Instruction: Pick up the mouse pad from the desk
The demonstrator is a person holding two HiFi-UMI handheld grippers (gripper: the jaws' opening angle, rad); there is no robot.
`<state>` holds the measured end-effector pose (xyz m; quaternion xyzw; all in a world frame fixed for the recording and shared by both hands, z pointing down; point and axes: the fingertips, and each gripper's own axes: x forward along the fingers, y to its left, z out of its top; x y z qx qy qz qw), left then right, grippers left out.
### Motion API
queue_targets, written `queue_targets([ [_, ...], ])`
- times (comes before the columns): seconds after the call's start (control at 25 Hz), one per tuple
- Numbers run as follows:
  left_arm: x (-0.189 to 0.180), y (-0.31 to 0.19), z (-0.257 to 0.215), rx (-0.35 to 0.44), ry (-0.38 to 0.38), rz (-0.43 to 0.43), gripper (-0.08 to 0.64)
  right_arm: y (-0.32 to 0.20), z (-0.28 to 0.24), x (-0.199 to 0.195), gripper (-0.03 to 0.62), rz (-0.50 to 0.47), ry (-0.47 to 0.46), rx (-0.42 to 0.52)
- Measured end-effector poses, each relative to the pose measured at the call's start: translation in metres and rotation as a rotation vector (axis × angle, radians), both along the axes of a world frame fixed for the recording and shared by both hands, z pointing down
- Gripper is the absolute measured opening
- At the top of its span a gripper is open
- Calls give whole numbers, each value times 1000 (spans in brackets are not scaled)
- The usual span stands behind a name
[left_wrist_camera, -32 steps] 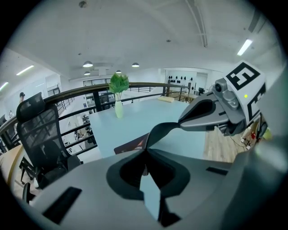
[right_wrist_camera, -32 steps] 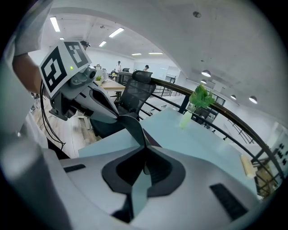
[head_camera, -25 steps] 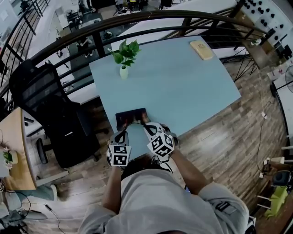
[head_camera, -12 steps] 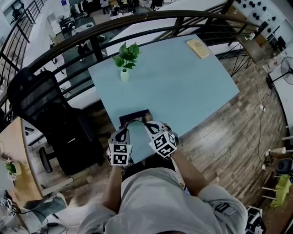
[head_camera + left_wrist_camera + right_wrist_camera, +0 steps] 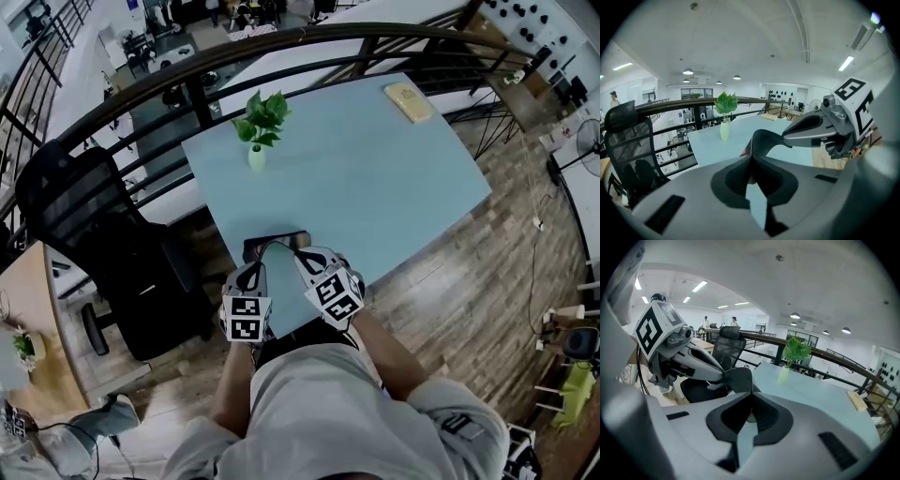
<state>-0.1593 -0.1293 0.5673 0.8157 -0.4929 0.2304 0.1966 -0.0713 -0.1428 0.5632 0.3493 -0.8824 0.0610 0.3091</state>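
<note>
Left hand-held gripper (image 5: 752, 157) clamps mouse pad (image 5: 274, 242) | right hand-held gripper (image 5: 753, 393) clamps it too | near desk (image 5: 375, 169) edge

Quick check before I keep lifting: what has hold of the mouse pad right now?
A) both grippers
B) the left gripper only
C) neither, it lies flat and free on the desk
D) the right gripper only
A: each gripper view shows its jaws pinched together on the dark mouse pad, with the left gripper at one end and the right gripper at the other.
</note>
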Motion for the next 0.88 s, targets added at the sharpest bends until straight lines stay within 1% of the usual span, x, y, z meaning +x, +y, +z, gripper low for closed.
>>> queue_targets([
  [0.16,0,-5,-10,23,15,-21,23,0,-7,-1,15,-2,-55,-10],
  [0.4,1,-13,-24,50,18,-42,23,-8,-23,-9,15,0,-125,-13],
  [0.68,0,-19,-40,84,30,-67,23,-11,-42,-20,14,-29,-161,15],
  [0.88,6,-24,-55,112,43,-64,23,-17,-56,-20,14,-23,-186,41],
])
